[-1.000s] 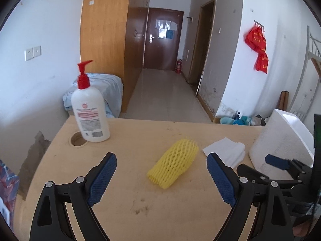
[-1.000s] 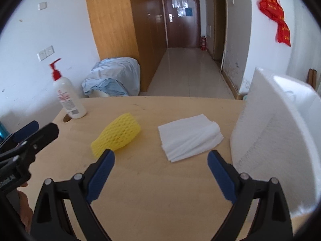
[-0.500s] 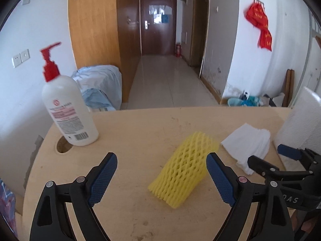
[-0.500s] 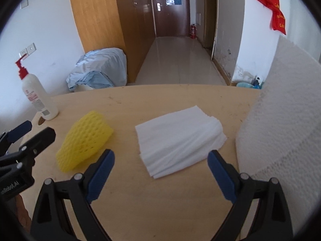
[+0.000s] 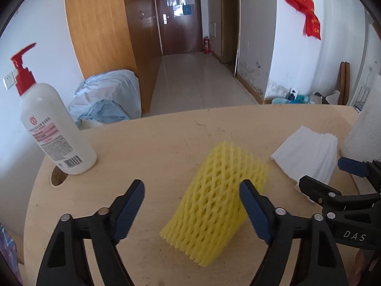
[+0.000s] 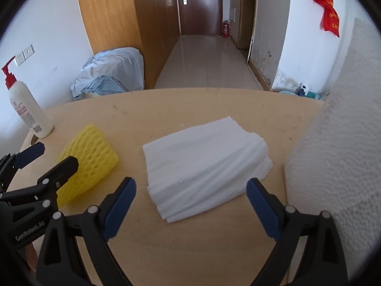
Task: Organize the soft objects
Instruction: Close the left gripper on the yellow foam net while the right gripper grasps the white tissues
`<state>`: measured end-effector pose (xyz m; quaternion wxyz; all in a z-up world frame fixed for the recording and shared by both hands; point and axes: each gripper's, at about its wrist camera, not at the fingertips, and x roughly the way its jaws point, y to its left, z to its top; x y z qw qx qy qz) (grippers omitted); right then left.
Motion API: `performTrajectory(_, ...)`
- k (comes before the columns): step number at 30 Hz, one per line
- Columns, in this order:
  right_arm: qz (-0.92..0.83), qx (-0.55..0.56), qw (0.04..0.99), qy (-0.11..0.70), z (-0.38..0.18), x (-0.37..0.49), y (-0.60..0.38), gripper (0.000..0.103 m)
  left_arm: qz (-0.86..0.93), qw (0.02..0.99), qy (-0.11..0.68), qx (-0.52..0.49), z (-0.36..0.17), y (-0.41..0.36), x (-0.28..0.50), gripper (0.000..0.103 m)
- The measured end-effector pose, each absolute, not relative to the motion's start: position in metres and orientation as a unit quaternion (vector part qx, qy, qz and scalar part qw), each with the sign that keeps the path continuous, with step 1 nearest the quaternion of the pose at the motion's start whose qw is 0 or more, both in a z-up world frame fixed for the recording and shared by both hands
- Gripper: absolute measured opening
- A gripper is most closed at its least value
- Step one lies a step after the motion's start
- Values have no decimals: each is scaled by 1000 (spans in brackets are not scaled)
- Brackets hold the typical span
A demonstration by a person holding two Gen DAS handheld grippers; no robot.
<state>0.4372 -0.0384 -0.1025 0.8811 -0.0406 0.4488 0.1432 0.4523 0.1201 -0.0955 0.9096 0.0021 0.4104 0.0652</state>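
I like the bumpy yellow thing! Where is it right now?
The yellow foam net lies on the wooden table, between the pump bottle on its left and the folded white cloth on its right, just ahead of the left gripper.

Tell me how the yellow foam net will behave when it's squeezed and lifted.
The yellow foam net is open mesh foam, so it will probably squash flat under a grip. It looks very light for its bulk. It lies loose on the table, so a nudge would likely slide it rather than roll it.
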Motion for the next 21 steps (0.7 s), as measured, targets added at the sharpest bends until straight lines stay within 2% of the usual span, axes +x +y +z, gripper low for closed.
performTrajectory(5, 142, -43, 880, 452, -106, 439, -39, 96, 56, 900, 432, 1, -105, 120, 458, 51)
performTrajectory(9, 139, -46, 879, 453, -107, 441, -39, 95, 55, 896, 441, 1, -111, 120, 460, 40)
performTrajectory(14, 139, -50, 877, 458, -110, 446, -40, 89, 50, 897, 440, -6, -111, 123, 460, 15)
performTrajectory(16, 137, -51, 874, 463, -112, 447, -40, 87, 48, 898, 438, -4, -111, 121, 460, 10)
performTrajectory(21, 135, -64, 875, 460, -113, 448, -35, 81, 49, 898, 437, -8, -111, 122, 459, 8)
